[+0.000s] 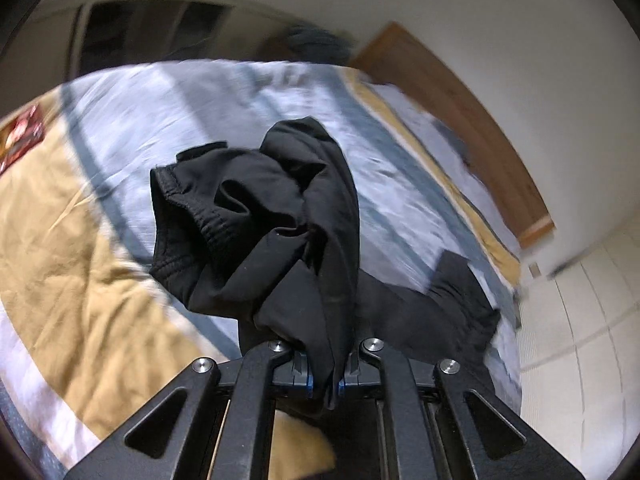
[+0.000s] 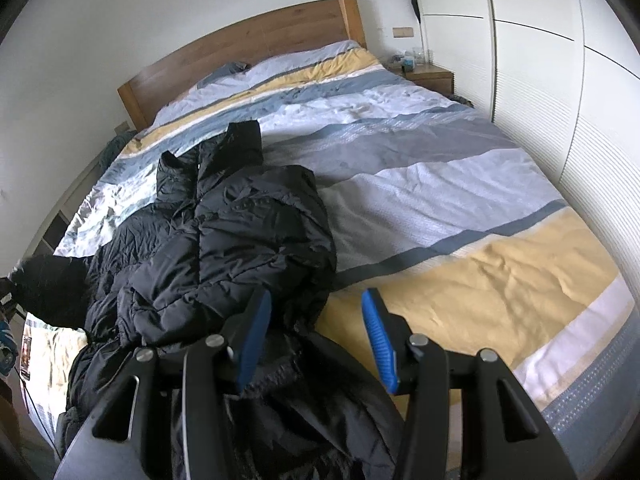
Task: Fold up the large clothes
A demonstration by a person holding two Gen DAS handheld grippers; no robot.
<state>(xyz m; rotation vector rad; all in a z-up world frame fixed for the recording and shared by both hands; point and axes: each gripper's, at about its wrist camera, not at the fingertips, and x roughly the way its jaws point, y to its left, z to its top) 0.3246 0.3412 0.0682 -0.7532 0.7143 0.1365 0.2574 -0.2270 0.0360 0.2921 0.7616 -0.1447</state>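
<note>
My left gripper (image 1: 325, 380) is shut on a bunched fold of a black jacket (image 1: 264, 220), whose elastic cuff hangs to the left above the bed; more of it trails to the right. In the right wrist view the same black puffer jacket (image 2: 224, 232) lies crumpled on the left side of the striped duvet (image 2: 460, 200). My right gripper (image 2: 316, 340) is open and empty just above the jacket's lower hem, blue pads (image 2: 380, 340) apart. The lifted sleeve end (image 2: 48, 288) shows at the far left.
A wooden headboard (image 2: 248, 40) stands at the bed's far end, a bedside table (image 2: 430, 74) to its right, and white wardrobe doors (image 2: 540, 60) along the right side. A red packet (image 1: 20, 136) lies on the duvet in the left wrist view.
</note>
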